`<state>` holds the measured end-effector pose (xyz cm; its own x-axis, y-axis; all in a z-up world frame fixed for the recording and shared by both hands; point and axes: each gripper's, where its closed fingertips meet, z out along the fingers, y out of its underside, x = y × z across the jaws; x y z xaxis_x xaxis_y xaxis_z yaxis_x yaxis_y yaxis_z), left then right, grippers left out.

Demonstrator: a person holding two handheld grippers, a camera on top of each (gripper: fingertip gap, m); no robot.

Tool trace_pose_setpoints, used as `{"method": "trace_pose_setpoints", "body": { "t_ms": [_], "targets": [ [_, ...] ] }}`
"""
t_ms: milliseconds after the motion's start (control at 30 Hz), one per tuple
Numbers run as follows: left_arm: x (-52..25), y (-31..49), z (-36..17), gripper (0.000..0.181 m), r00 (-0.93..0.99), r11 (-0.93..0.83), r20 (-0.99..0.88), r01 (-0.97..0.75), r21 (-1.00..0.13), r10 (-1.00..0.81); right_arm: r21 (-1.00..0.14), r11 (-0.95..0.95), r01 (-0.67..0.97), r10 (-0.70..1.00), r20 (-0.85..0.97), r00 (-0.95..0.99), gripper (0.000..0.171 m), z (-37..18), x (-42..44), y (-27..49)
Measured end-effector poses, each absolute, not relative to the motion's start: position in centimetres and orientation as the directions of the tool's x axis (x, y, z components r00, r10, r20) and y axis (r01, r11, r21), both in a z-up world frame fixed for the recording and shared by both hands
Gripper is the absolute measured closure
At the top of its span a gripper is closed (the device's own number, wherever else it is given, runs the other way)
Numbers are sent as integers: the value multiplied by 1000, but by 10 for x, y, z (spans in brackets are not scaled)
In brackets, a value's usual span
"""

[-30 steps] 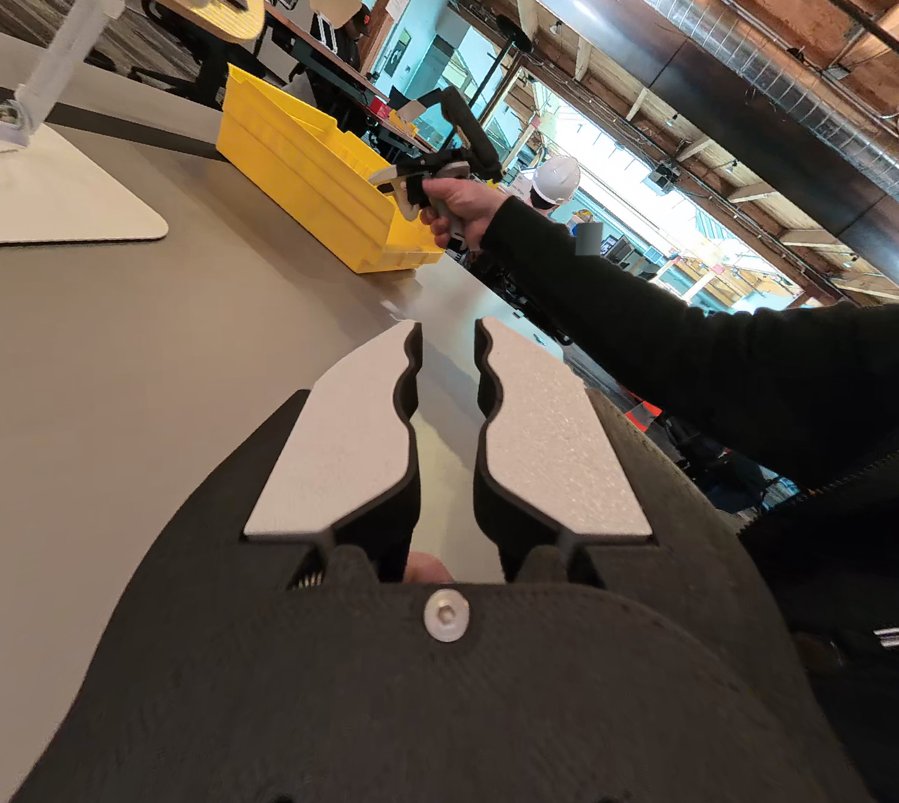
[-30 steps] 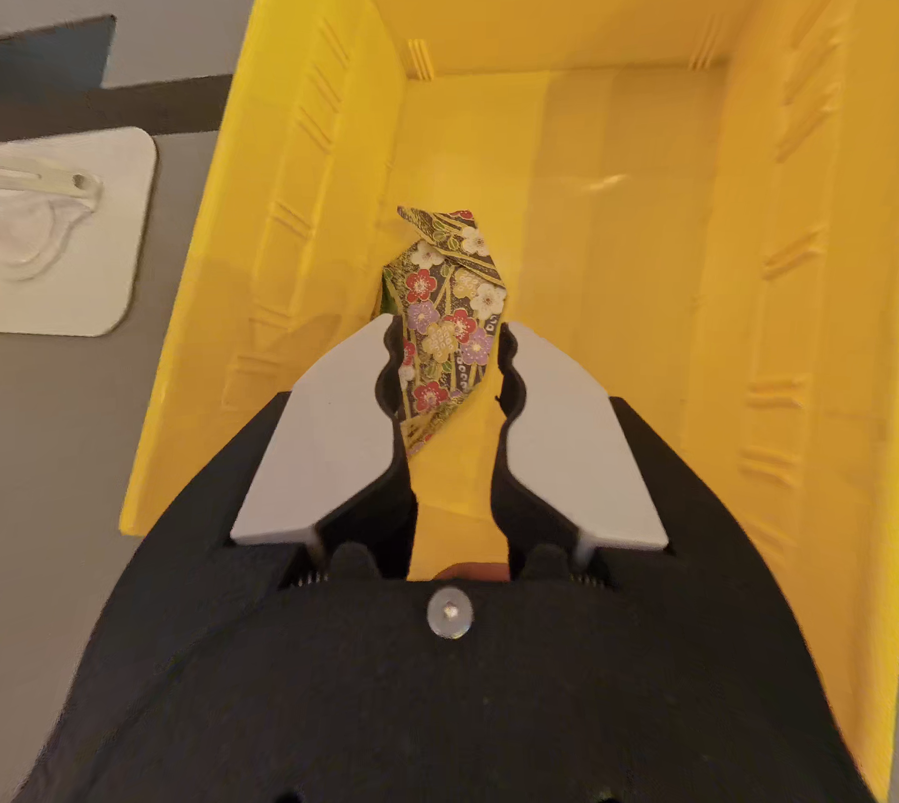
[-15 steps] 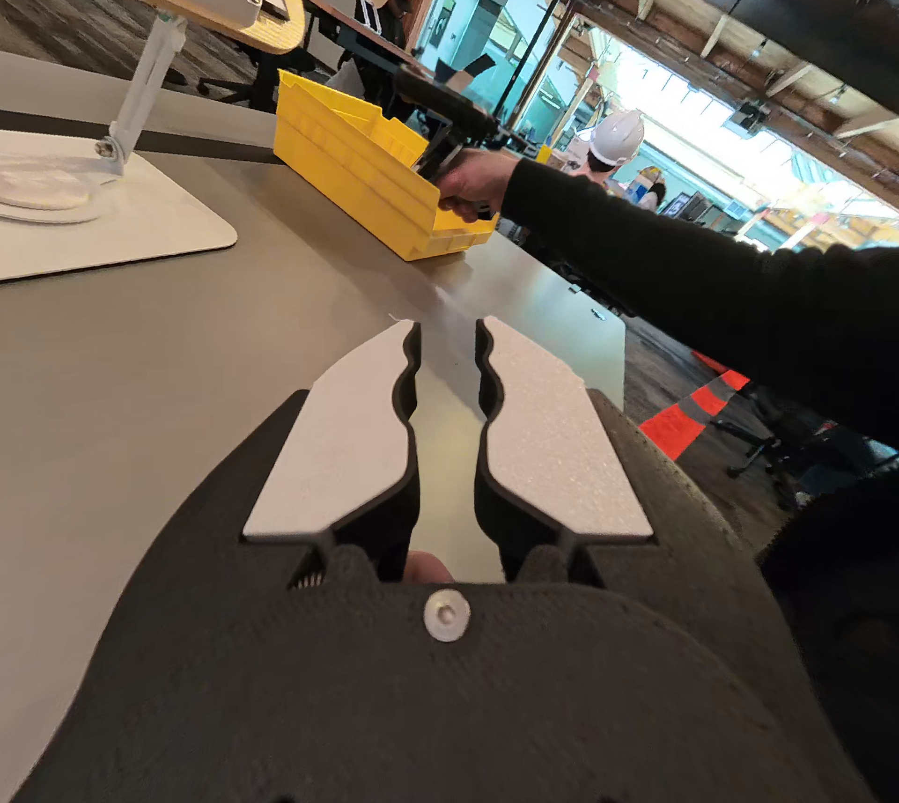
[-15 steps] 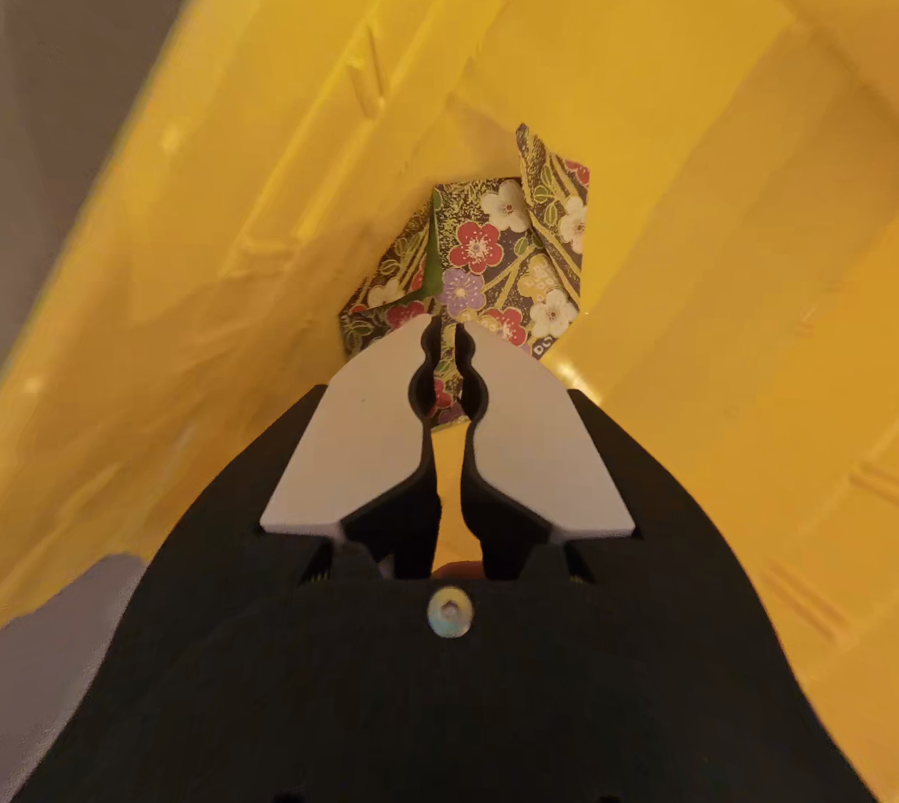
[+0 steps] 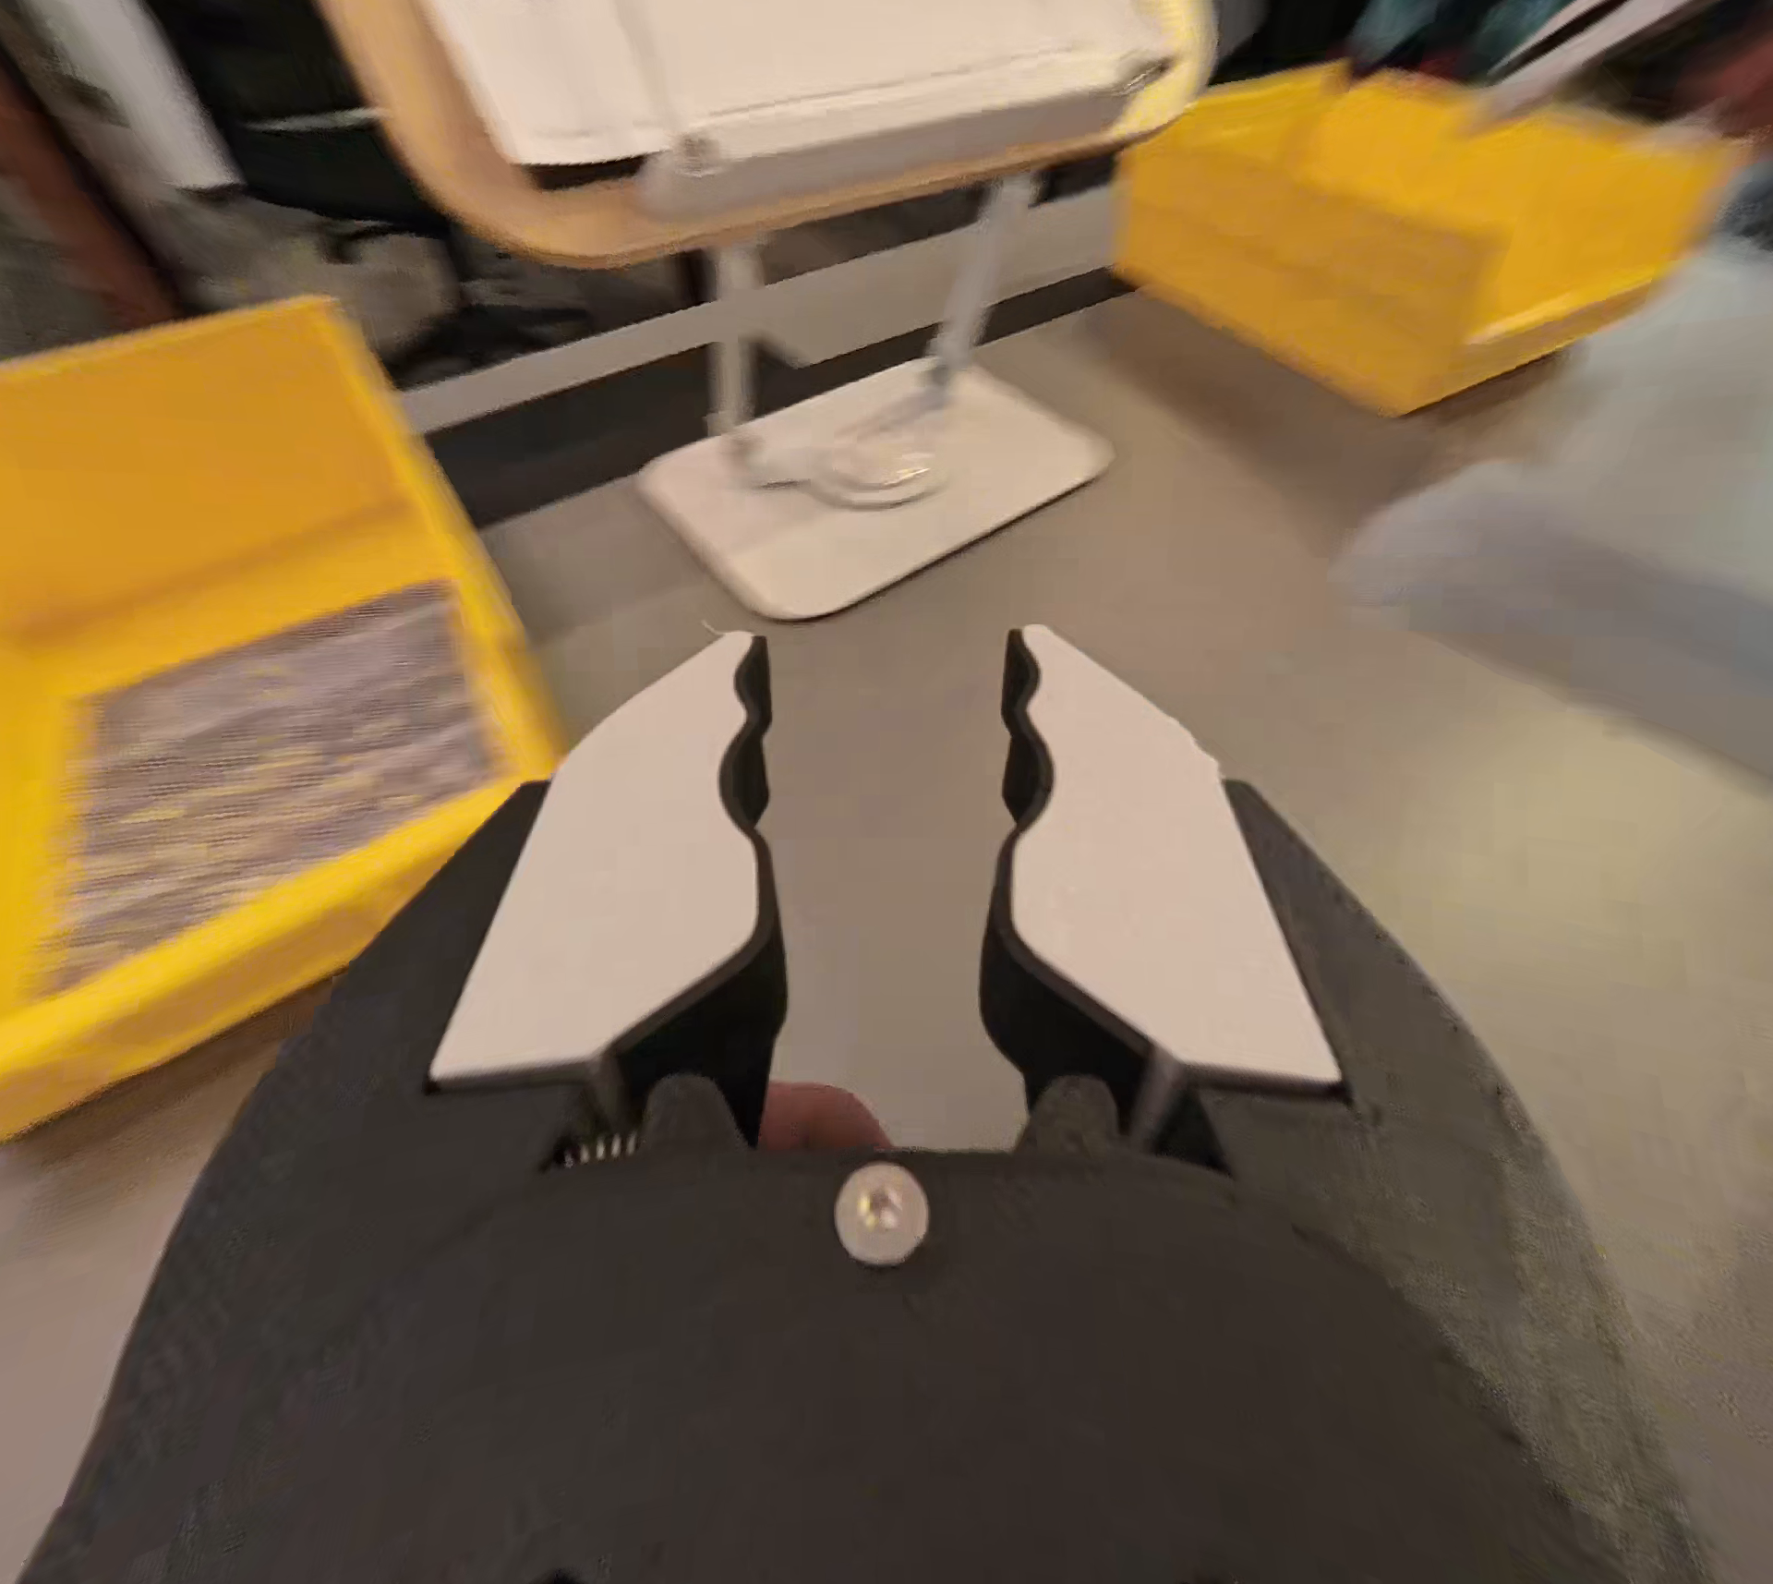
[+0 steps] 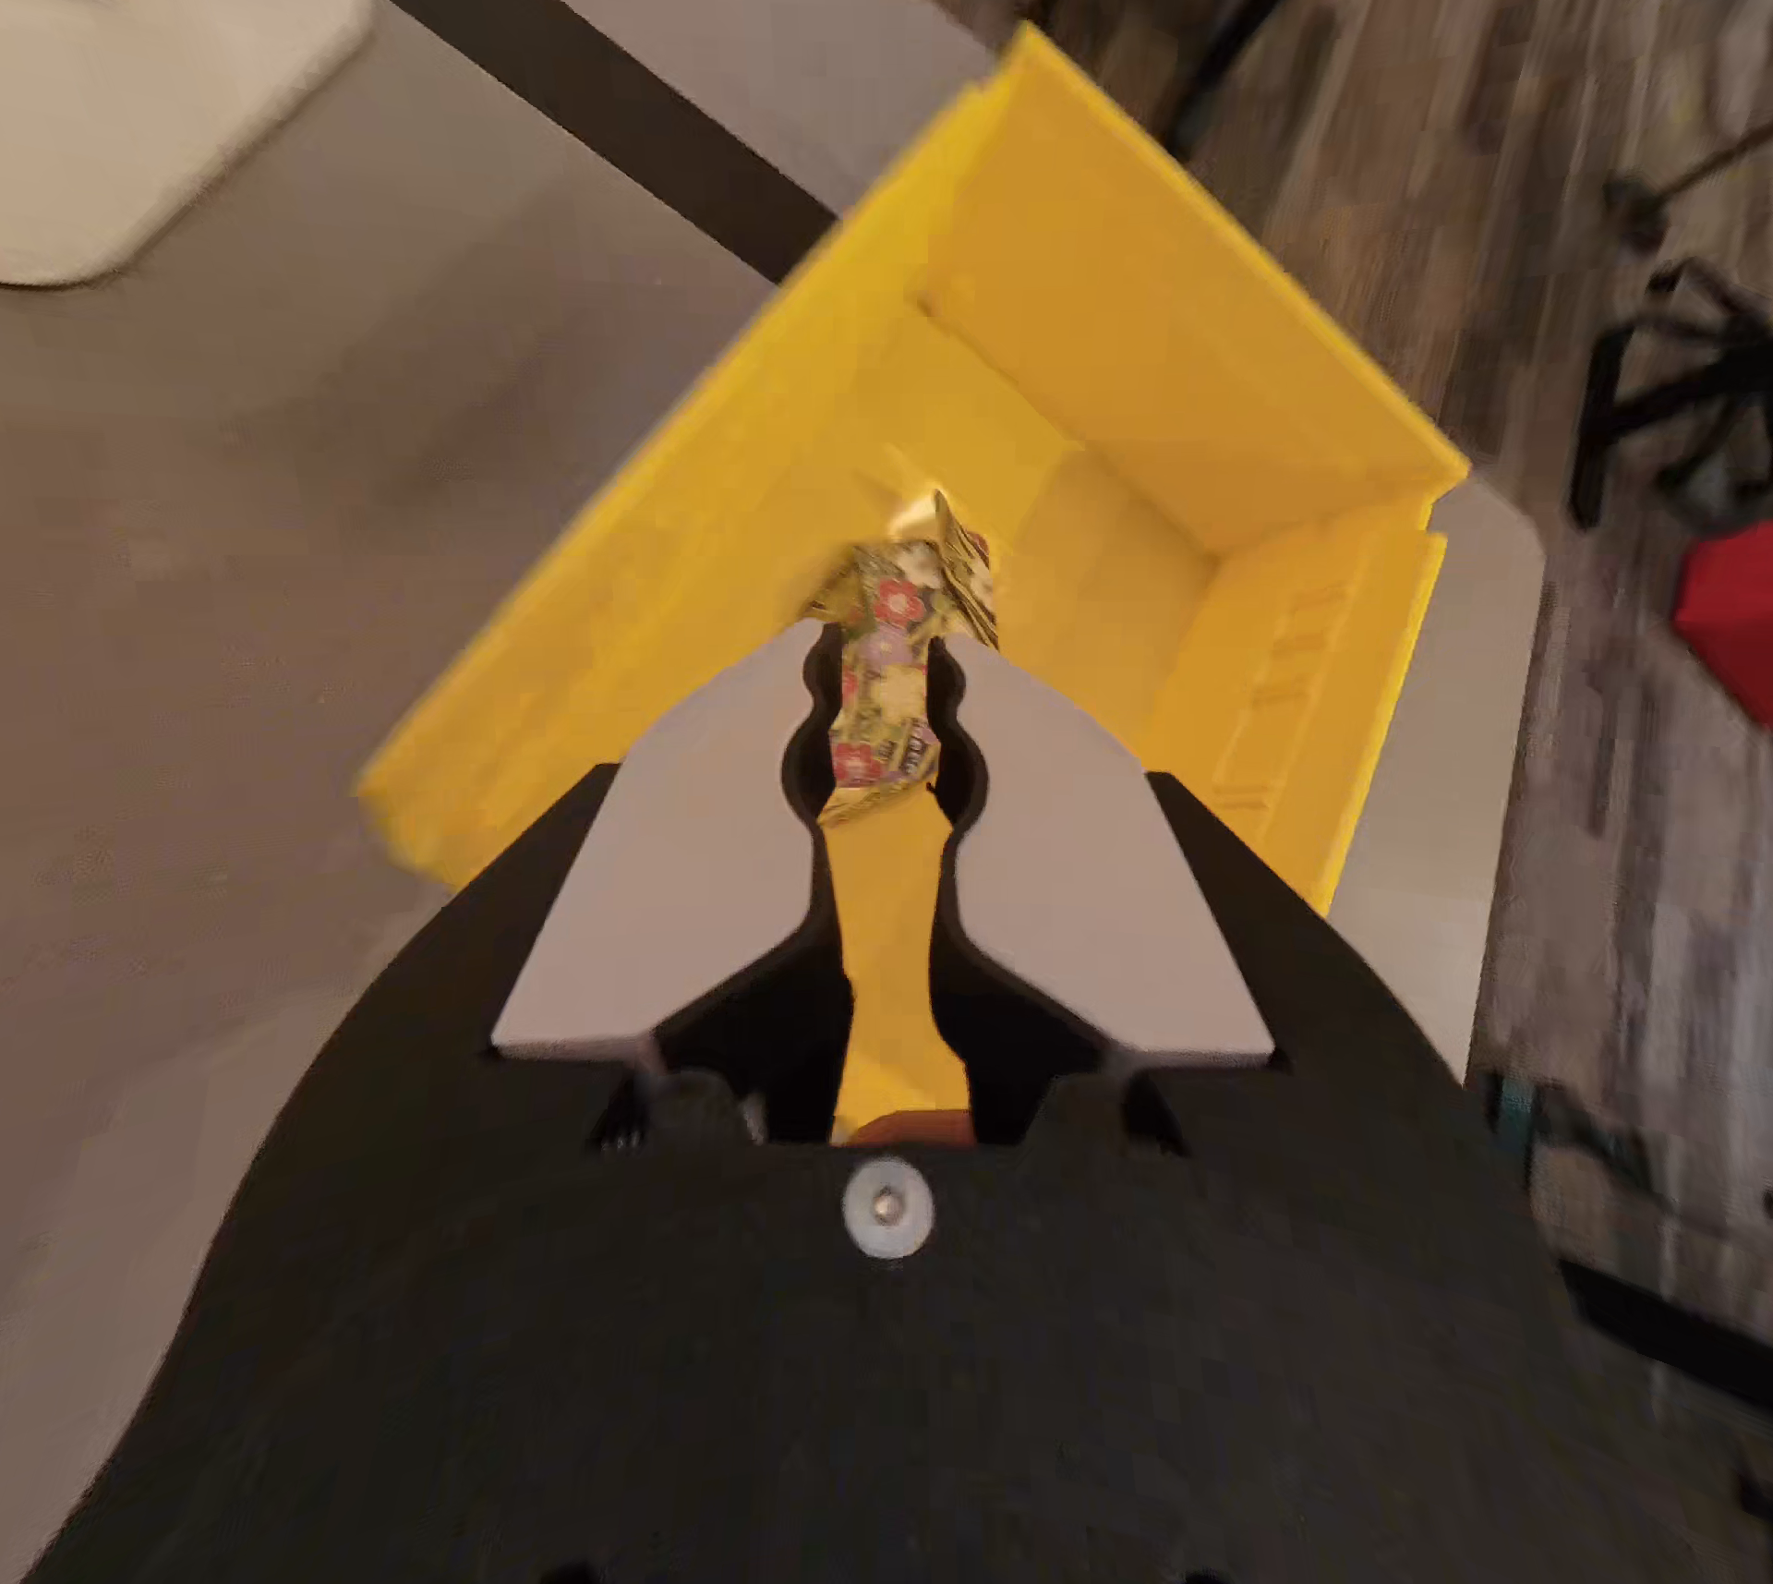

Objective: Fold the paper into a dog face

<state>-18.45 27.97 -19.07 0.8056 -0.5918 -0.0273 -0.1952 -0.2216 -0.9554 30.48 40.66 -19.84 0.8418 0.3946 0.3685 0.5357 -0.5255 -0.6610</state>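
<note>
My right gripper (image 6: 892,636) is shut on a folded floral paper (image 6: 902,588), which it holds above the open yellow bin (image 6: 1103,271); the paper's top sticks out past the fingertips. My left gripper (image 5: 887,645) is open and empty, low over the grey table (image 5: 1247,818). It points at the white base (image 5: 863,521) of a stand. To its left, a second yellow bin (image 5: 192,463) holds a flat stack of patterned paper (image 5: 269,732). The left wrist view is motion-blurred.
The stand carries a wood-edged board with a white sheet (image 5: 768,3) above the table. The right-hand yellow bin (image 5: 1343,262) shows at the table's far right in the left wrist view. The table edge and wooden floor (image 6: 1583,674) lie just beyond that bin. There is about 50 centimetres between the tips of the two grippers. To reach the white base (image 5: 863,521) in a straight line is about 25 centimetres for my left fingers, about 40 centimetres for my right.
My right gripper closed on the folded paper and lifted it up out of the bin. My left gripper swung left to face the stand and opened wider.
</note>
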Motion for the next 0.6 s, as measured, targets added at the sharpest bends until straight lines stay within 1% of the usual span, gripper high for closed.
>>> {"method": "trace_pose_setpoints", "body": {
  "t_ms": [33, 100, 167, 200, 300, 400, 467, 533, 600],
  "targets": [
    [-207, 291, -191, 134, 834, -219, -124, -280, -935, -538, -686, -477, 549, 400, 386, 831, 156, -189, 292, 394],
    [-243, 311, -193, 135, 830, -238, -270, -424, -874, -487, -736, -384, 558, 441, 385, 811, 157, -178, 261, 368],
    [-278, 335, -190, 140, 800, -245, -434, -557, -793, -413, -774, -313, 550, 490, 364, 792, 158, -179, 228, 344],
    [-289, 347, -191, 143, 785, -258, -467, -589, -766, -407, -775, -279, 567, 521, 374, 767, 158, -184, 212, 333],
    [-309, 385, -204, 140, 764, -343, -465, -626, -700, -447, -800, -211, 562, 593, 352, 724, 160, -205, 171, 309],
    [-315, 420, -237, 133, 750, -459, -365, -639, -618, -552, -828, -206, 521, 625, 299, 721, 162, -231, 145, 302],
    [-317, 437, -264, 124, 721, -519, -297, -669, -532, -626, -843, -189, 503, 656, 273, 704, 163, -245, 127, 301],
    [-322, 450, -287, 118, 684, -550, -278, -716, -430, -674, -852, -161, 497, 663, 279, 694, 164, -254, 116, 303],
    [-320, 457, -299, 116, 653, -565, -246, -750, -345, -716, -867, -80, 492, 645, 332, 689, 163, -254, 107, 306]
  ]
}}
